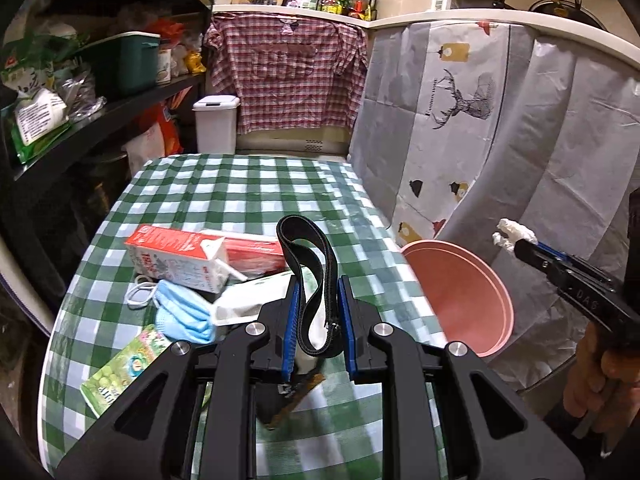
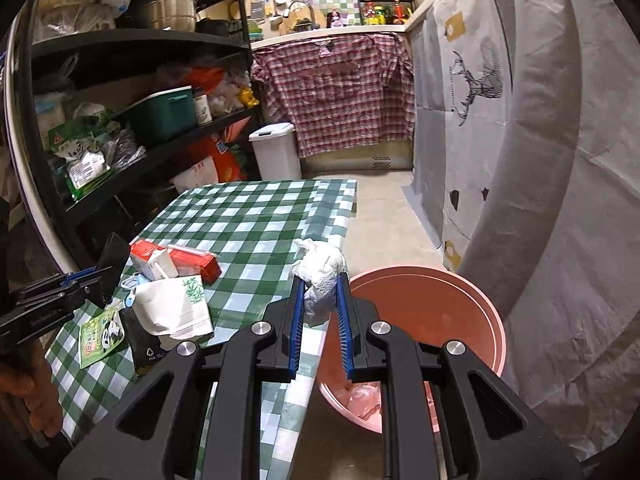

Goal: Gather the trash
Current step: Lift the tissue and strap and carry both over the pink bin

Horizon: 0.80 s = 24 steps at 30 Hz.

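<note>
Black zippered pouch sits pinched in the left gripper, lifted above the checked table. Right gripper is closed on a crumpled white tissue, just beside the pink bin's rim. Left of the bin, on the table, lie a red milk carton, blue mask and green packet.

The table has a green checked cloth; on it lie a carton, mask and packet
</note>
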Motion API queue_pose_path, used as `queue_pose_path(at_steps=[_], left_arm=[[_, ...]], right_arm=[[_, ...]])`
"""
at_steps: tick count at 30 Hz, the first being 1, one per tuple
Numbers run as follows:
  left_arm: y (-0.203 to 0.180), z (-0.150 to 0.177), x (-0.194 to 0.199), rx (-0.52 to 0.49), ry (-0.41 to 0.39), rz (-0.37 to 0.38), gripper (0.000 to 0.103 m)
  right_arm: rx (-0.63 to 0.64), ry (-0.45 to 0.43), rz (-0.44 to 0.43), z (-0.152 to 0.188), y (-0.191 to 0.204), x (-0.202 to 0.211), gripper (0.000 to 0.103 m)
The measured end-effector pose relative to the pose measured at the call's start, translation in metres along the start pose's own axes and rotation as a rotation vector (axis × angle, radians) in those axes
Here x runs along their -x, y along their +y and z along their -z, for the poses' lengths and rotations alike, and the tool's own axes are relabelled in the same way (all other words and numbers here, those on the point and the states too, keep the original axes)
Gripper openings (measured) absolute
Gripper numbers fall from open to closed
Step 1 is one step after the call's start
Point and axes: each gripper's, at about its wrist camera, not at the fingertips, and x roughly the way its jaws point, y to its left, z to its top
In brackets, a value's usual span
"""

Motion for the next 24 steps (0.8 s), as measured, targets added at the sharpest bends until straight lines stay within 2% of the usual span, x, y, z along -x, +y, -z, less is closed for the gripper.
queue_pose_path(at_steps=[13, 24], left_arm=[[-0.046, -0.012, -0.017, -0.029, 0.007, 0.058, 0.019], [-0.084, -0.009, -0.050, -0.048, 0.052, 0.117, 0.019]], right_arm=[[-0.046, 0.002, 0.052, -0.002, -0.016, 0.001, 0.017], [-0.098, -0.002, 0.115, -0.007, -0.045, 0.003, 0.017]])
